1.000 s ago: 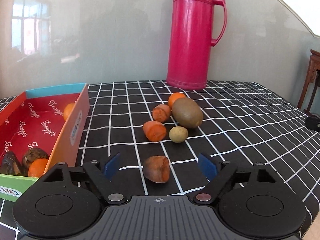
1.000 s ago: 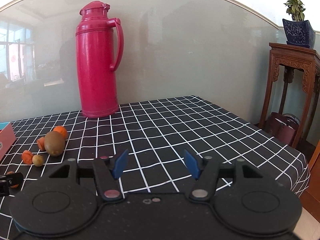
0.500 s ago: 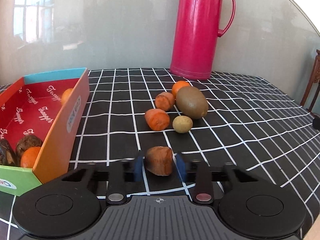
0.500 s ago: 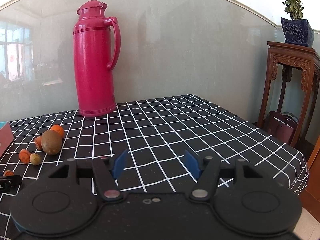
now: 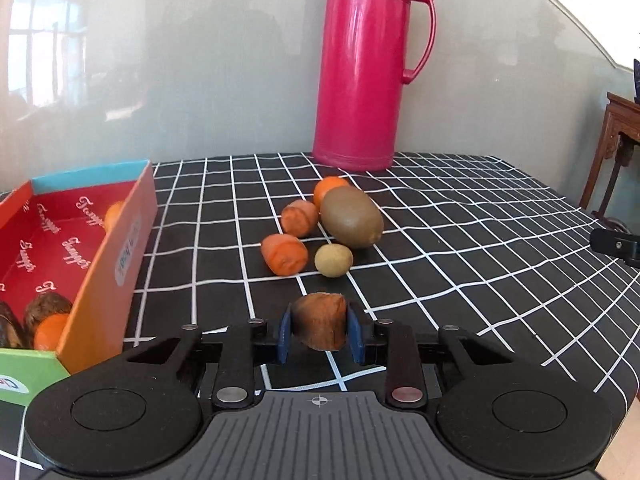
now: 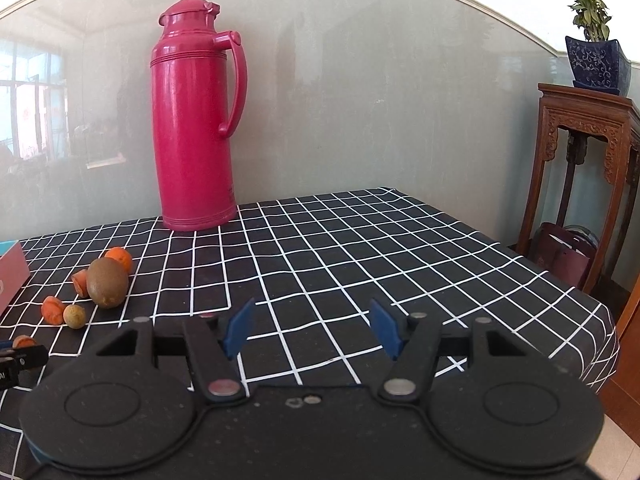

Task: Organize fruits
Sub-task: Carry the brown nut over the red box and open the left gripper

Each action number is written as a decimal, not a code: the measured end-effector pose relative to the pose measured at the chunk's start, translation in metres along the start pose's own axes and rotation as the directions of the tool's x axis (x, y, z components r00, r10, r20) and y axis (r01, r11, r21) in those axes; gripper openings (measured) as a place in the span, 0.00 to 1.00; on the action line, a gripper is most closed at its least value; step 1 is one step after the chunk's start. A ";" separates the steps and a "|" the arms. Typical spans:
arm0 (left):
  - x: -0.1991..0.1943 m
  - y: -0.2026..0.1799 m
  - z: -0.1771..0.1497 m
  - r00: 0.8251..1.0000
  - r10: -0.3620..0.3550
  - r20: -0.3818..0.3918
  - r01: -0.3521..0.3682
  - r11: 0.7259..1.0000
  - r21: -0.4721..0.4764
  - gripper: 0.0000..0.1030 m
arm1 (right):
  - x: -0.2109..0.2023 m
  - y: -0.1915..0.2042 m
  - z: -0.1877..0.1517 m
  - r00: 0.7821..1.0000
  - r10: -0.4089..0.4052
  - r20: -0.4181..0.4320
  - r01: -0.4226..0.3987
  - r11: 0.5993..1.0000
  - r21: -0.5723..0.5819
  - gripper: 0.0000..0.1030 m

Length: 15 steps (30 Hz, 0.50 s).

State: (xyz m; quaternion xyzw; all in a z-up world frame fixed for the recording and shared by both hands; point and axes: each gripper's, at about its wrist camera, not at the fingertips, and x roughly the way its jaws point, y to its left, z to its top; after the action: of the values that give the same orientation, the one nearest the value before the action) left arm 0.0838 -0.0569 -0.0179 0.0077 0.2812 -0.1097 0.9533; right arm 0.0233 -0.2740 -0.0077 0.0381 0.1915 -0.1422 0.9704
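Since a second ago my left gripper (image 5: 319, 332) has gone from wide open to closed on the brown fruit piece (image 5: 319, 326), and the piece now sits lifted slightly off the table (image 5: 460, 248), pinched between the two blue pads. That tells me the pick has worked and the carry comes next.

To the left of that gripper stands the open cardboard box (image 5: 116, 252), red inside, with a few fruits already in its near corner, including an orange one (image 5: 50, 330). I judge the held piece belongs there too, so the move is a short swing left and over the box wall.

Further back on the checked cloth lie five loose fruits close together: a large kiwi (image 5: 351, 216), a small green-yellow round fruit (image 5: 333, 260), two orange chunks (image 5: 285, 254) and an orange (image 5: 329, 190) behind the kiwi. A tall pink thermos (image 5: 362, 68) stands beyond them.

My right gripper (image 6: 313, 330) hangs open and empty over bare cloth, well apart from the fruit.
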 end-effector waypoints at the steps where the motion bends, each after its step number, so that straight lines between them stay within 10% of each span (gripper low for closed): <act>1: -0.001 0.002 0.001 1.000 0.000 0.004 0.000 1.000 -0.003 0.29 | 0.000 0.001 0.000 1.000 0.003 0.000 -0.003 1.000 -0.002 0.61; 15: -0.030 0.036 0.010 0.996 0.033 0.084 -0.031 0.999 -0.030 0.29 | 0.002 0.031 0.002 0.999 0.041 -0.009 -0.041 0.998 -0.042 0.61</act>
State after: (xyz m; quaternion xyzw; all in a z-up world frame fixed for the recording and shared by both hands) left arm 0.0719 -0.0168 0.0047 -0.0060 0.2419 -0.0907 0.9660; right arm 0.0344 -0.2452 -0.0060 0.0221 0.1976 -0.1179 0.9729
